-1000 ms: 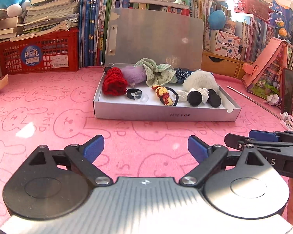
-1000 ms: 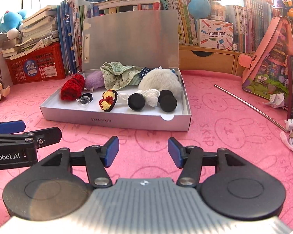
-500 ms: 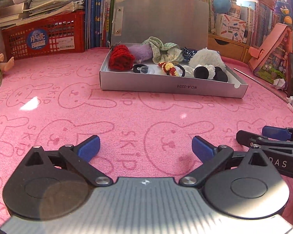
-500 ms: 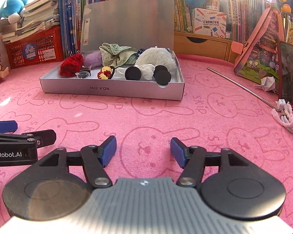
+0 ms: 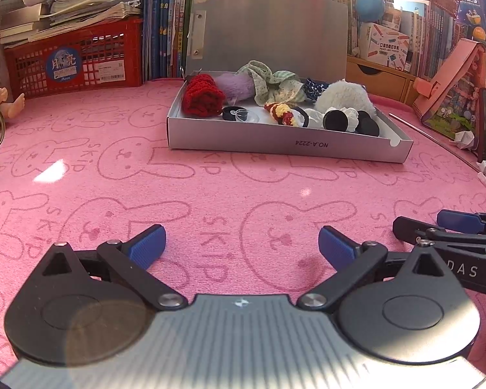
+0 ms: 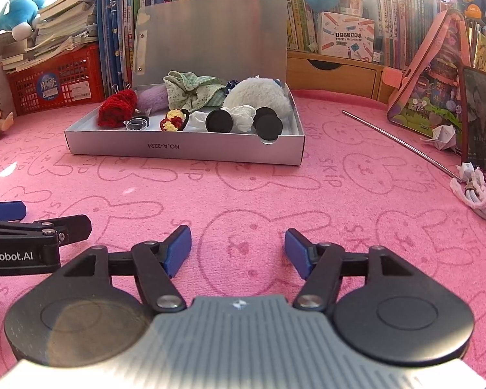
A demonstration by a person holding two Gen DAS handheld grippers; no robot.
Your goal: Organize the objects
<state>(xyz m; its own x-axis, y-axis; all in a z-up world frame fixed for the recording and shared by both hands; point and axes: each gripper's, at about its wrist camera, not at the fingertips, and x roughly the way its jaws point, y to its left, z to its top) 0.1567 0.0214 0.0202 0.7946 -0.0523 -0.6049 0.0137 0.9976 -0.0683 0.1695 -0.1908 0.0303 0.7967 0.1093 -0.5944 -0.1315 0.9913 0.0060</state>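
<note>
Box (image 5: 288, 142) lies well ahead of both grippers' wide, empty jaws.

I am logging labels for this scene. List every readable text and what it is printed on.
"NO.A-2224", upside down, on the box front wall.
"SKIP", repeated on the pink mat.
"POCKET LABEL PRINTER" on the carton.
"enRobot.AI", cut off, on the left gripper.
"DAS", cut off, on the right gripper.
Book spines, red basket sticker: too small.

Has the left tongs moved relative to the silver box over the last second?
Yes. The left tongs have backed away from the silver box: more pink bunny mat now lies between the open tips and the box front.
</note>
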